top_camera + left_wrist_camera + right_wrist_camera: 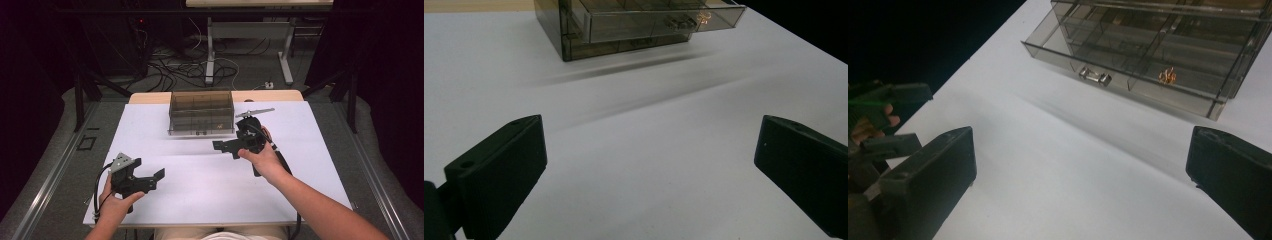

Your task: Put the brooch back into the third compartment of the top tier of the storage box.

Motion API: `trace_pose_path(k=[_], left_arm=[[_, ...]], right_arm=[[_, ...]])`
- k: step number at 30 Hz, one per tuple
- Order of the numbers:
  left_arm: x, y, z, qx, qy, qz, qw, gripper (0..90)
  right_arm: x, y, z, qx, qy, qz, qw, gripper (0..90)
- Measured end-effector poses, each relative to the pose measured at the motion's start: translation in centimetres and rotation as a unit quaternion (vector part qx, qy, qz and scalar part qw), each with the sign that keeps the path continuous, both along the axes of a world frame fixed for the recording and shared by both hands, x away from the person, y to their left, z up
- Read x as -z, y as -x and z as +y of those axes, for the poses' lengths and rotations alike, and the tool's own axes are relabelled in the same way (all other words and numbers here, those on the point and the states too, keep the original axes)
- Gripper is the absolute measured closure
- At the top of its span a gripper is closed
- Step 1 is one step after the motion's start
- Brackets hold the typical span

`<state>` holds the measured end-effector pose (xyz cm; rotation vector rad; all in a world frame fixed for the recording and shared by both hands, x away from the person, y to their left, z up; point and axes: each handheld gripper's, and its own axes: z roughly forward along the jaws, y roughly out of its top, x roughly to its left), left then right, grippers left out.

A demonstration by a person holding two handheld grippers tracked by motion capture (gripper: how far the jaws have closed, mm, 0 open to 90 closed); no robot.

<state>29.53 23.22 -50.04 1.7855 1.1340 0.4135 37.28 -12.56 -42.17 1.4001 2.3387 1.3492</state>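
Holding my right gripper [226, 146] released (left gripper [150, 178] likewise released, parked aside), I face the smoky transparent plastic drawer box [201, 113] for handle access.

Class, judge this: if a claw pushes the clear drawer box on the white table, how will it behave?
The drawer box looks like thin clear plastic, so probably light and apt to slide on the smooth table. Its bottom drawer stands slightly open, so it may shift or close first.

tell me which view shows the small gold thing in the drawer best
The right gripper view: the small gold thing sits close and sharp in the open drawer. The left gripper view gives only an orange glint; the high view gives a faint speck.
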Motion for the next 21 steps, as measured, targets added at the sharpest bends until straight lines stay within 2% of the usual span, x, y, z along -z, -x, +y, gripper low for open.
trace_pose_path(k=[14,21], left_arm=[[0.0,0.1,-0.1,0.001,-0.001,0.000,1.0000,0.4],[0.0,0.1,0.0,0.000,0.000,0.000,1.0000,0.4]], right_arm=[[2.6,2.3,-1.0,-0.008,0.031,-0.026,0.9992,0.0],[3.8,3.7,-2.1,0.000,0.020,-0.024,0.9995,0.0]])
